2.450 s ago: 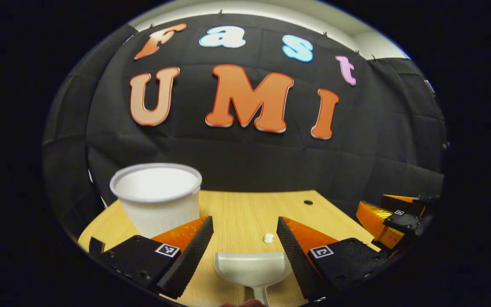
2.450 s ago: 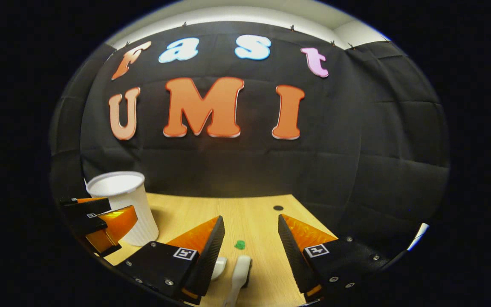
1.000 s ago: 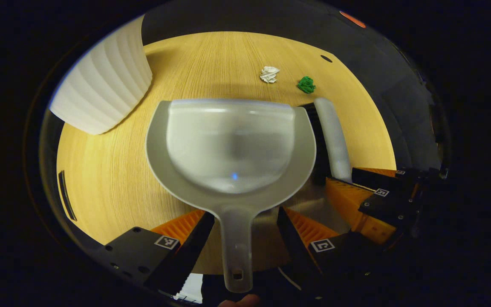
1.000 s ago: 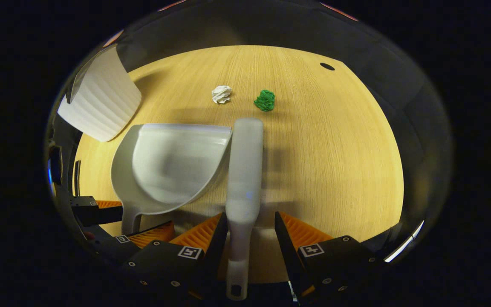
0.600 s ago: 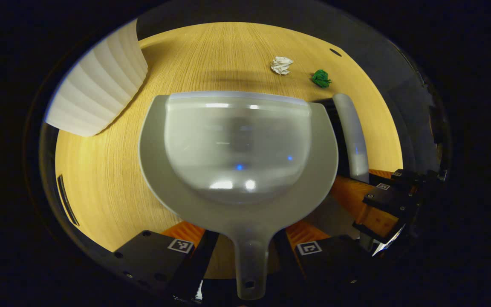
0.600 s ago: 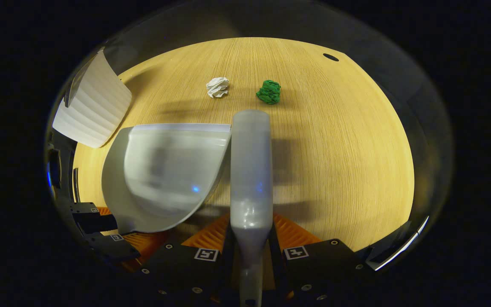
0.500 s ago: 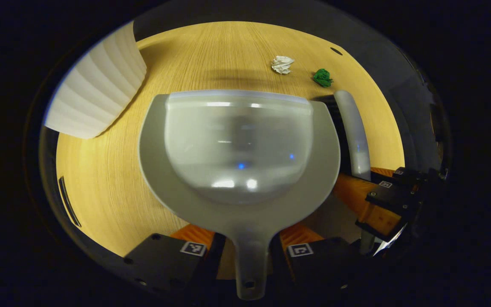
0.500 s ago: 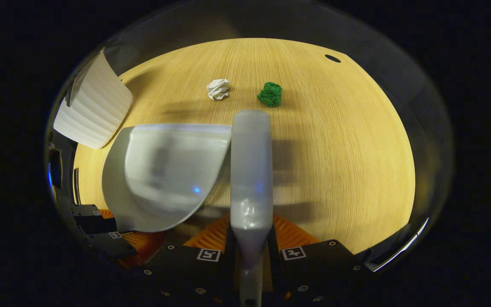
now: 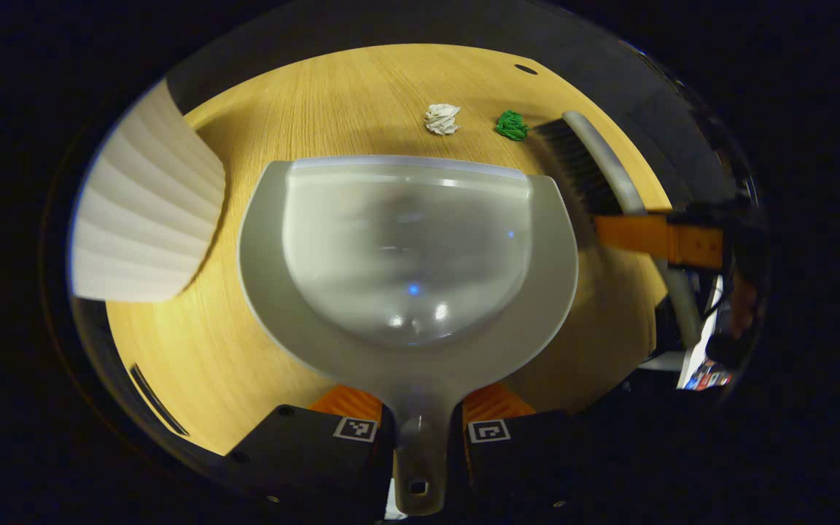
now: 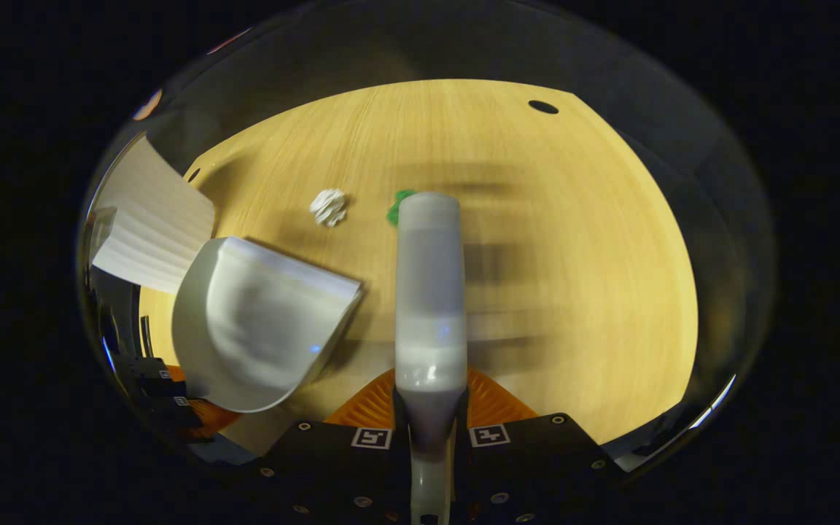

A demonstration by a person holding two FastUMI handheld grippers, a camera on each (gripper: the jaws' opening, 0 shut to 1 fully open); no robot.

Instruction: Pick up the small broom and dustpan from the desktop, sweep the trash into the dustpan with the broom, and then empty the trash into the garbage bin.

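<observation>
Gripping the dustpan (image 9: pixel 405 248) by its narrow handle, the left gripper (image 9: pixel 420 430) has both fingers closed against the stem, the wide grey scoop spreading out ahead of it over the wooden desktop (image 9: pixel 194 350). Left of the scoop stands the ribbed white garbage bin (image 9: pixel 143 226), close to the pan's rim; whether they touch cannot be told. Beyond the pan's straight front lip lie a crumpled white paper ball (image 9: pixel 441 119) and a green paper ball (image 9: pixel 512 125), near each other and apart from the lip. To the right of the pan the broom (image 9: pixel 595 168) slants across the desk, dark bristles toward the pan side, its head just beside the green ball.

From the right gripper view, the right gripper (image 10: pixel 431 430) is clamped on the broom's handle, both fingers pressing it, and the pale back of the broom head runs straight forward, hiding most of the green ball behind its tip. The white ball sits left of that tip, uncovered. A dark round hole (image 10: pixel 542 107) marks the far corner of the desktop
</observation>
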